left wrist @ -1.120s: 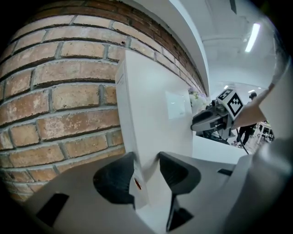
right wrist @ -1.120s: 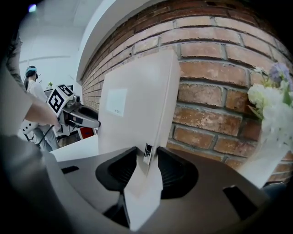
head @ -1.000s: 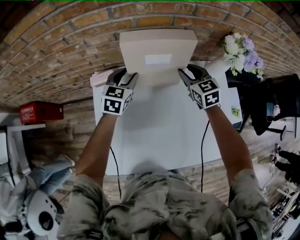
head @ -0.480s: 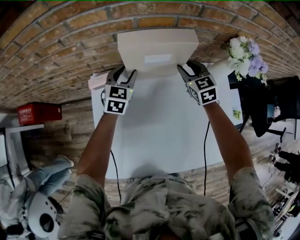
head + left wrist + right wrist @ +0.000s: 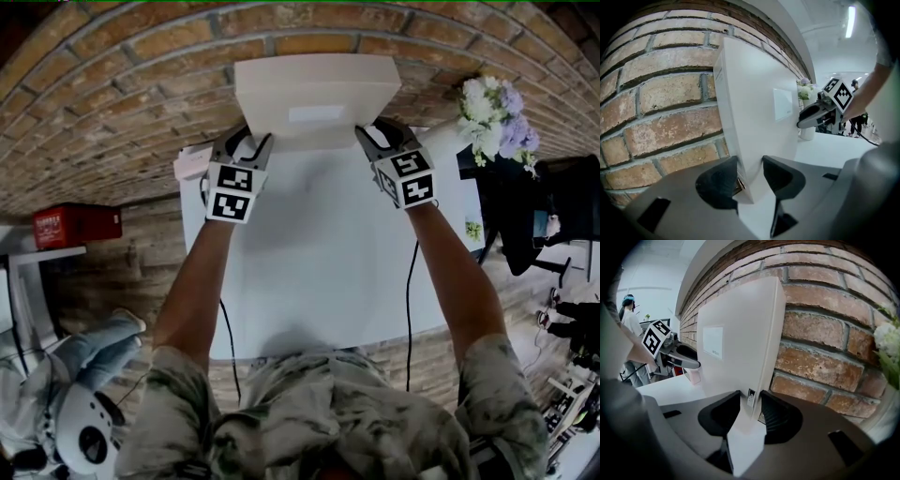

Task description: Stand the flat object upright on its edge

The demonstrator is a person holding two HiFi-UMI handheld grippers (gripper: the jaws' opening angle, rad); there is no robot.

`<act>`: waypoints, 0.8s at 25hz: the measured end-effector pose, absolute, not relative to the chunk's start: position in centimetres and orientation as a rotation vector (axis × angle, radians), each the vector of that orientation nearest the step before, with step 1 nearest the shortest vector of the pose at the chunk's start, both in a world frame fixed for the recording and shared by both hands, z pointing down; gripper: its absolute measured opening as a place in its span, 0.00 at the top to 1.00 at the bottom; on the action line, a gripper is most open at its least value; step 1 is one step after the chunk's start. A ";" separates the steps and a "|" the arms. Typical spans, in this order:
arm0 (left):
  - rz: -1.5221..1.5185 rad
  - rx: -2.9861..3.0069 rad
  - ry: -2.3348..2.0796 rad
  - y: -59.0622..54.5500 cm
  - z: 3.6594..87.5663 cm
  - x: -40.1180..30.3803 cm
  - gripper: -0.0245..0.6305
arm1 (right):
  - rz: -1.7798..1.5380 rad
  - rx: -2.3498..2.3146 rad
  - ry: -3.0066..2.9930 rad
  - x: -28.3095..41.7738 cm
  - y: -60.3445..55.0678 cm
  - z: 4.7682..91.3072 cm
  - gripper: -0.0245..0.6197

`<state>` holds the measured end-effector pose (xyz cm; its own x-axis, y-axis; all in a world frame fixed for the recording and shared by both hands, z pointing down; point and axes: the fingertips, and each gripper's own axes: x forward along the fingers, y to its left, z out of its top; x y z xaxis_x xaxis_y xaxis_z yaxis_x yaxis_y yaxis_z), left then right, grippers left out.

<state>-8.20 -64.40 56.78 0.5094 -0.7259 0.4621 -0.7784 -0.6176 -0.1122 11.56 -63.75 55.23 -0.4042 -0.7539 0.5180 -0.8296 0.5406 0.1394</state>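
Note:
The flat white box (image 5: 314, 98) with a small label on its face stands on its long edge at the far side of the white table (image 5: 319, 272), close to the brick wall. My left gripper (image 5: 253, 142) is shut on its lower left corner and my right gripper (image 5: 371, 137) on its lower right corner. In the left gripper view the box (image 5: 759, 117) rises between the dark pads of the left gripper (image 5: 750, 180). The right gripper view shows the right gripper (image 5: 751, 412) clamping the box (image 5: 740, 343) at its edge. Whether the box touches the wall is hidden.
The brick wall (image 5: 122, 84) curves behind the table. A white vase with pale flowers (image 5: 489, 111) stands at the table's far right corner. A small pink item (image 5: 192, 161) lies at the far left corner. A red crate (image 5: 80, 223) sits on the floor at left.
Both grippers have carried the box a little farther away, towards the brick wall, and it now stands closer to it. Both grips are unchanged.

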 end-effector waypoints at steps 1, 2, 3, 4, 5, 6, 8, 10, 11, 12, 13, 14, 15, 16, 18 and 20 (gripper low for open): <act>0.724 2.633 -1.316 -64.4 56.8 -8.2 0.68 | 0.191 1.279 -2.249 11.6 -63.8 55.2 0.71; 0.722 2.632 -1.315 -64.4 56.8 -8.2 0.68 | 0.193 1.280 -2.249 11.6 -63.8 55.3 0.71; 0.720 2.630 -1.314 -64.4 56.8 -8.1 0.68 | 0.194 1.279 -2.249 11.7 -63.8 55.3 0.71; 0.718 2.628 -1.313 -64.4 56.9 -8.1 0.67 | 0.196 1.277 -2.250 11.7 -63.8 55.3 0.71; 0.717 2.626 -1.312 -64.4 56.9 -8.1 0.67 | 0.199 1.275 -2.251 11.7 -63.8 55.3 0.71; 0.715 2.623 -1.311 -64.4 56.9 -8.2 0.67 | 0.204 1.274 -2.251 11.7 -63.8 55.3 0.70; 0.713 2.617 -1.315 -64.4 56.8 -8.2 0.67 | 0.209 1.275 -2.248 11.6 -63.9 55.3 0.69; 0.715 2.610 -1.334 -64.3 56.7 -8.3 0.67 | 0.216 1.280 -2.240 11.5 -63.9 55.2 0.68; 0.714 2.604 -1.347 -64.2 56.6 -8.4 0.67 | 0.222 1.287 -2.237 11.6 -63.9 55.2 0.68; 0.709 2.597 -1.360 -64.1 56.5 -8.5 0.67 | 0.228 1.296 -2.233 11.7 -63.8 55.2 0.66; 0.702 2.591 -1.372 -64.0 56.3 -8.7 0.67 | 0.234 1.307 -2.229 11.9 -63.6 55.2 0.65; 0.696 2.586 -1.382 -63.8 56.1 -8.9 0.67 | 0.239 1.316 -2.226 12.2 -63.4 55.1 0.65; 0.692 2.584 -1.391 -63.6 55.8 -9.1 0.67 | 0.244 1.322 -2.224 12.4 -63.2 55.1 0.65; 0.691 2.584 -1.398 -63.4 55.5 -9.3 0.67 | 0.247 1.326 -2.224 12.6 -62.9 55.0 0.65; 0.688 2.580 -1.411 -62.8 54.9 -9.7 0.67 | 0.253 1.330 -2.228 12.9 -62.1 54.7 0.65; 0.681 2.568 -1.425 -61.8 54.4 -10.1 0.67 | 0.258 1.332 -2.235 13.0 -60.9 54.4 0.67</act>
<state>-10.14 -61.78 54.37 0.4534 -0.7735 0.4428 -0.8305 -0.5470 -0.1052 12.99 -60.87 54.45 -0.3808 -0.7622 0.5235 -0.8615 0.4981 0.0985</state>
